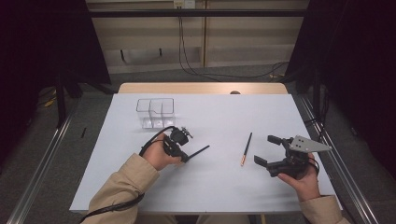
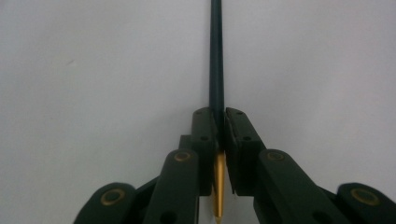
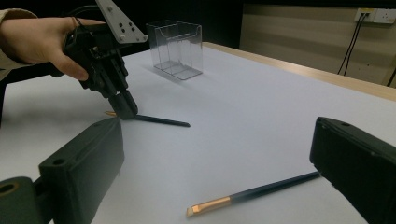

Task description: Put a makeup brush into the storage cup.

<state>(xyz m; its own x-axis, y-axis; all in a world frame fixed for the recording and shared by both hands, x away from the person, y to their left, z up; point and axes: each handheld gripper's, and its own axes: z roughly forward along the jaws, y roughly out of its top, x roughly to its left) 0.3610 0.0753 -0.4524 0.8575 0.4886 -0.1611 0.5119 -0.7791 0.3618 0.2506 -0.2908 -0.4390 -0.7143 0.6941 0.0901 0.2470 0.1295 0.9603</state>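
Observation:
My left gripper (image 1: 186, 157) is shut on a thin dark brush (image 1: 198, 151) with a gold end, low over the white table (image 1: 210, 186). In the left gripper view the pads (image 2: 208, 128) pinch the brush (image 2: 216, 56) near its gold end, and the dark handle runs straight ahead. The right gripper view shows that gripper (image 3: 125, 109) pointing down, with the held brush (image 3: 161, 121) lying along the table. A second brush (image 1: 246, 148) of the same kind lies loose right of centre. My right gripper (image 1: 264, 149) stands open just right of it, with that brush (image 3: 252, 192) lying on the table between its jaws.
A clear plastic organiser (image 1: 155, 112) with compartments stands at the back left of the table, also seen as the clear box (image 3: 177, 46) in the right gripper view. Metal rails run along both sides of the table, and cables lie on the floor behind.

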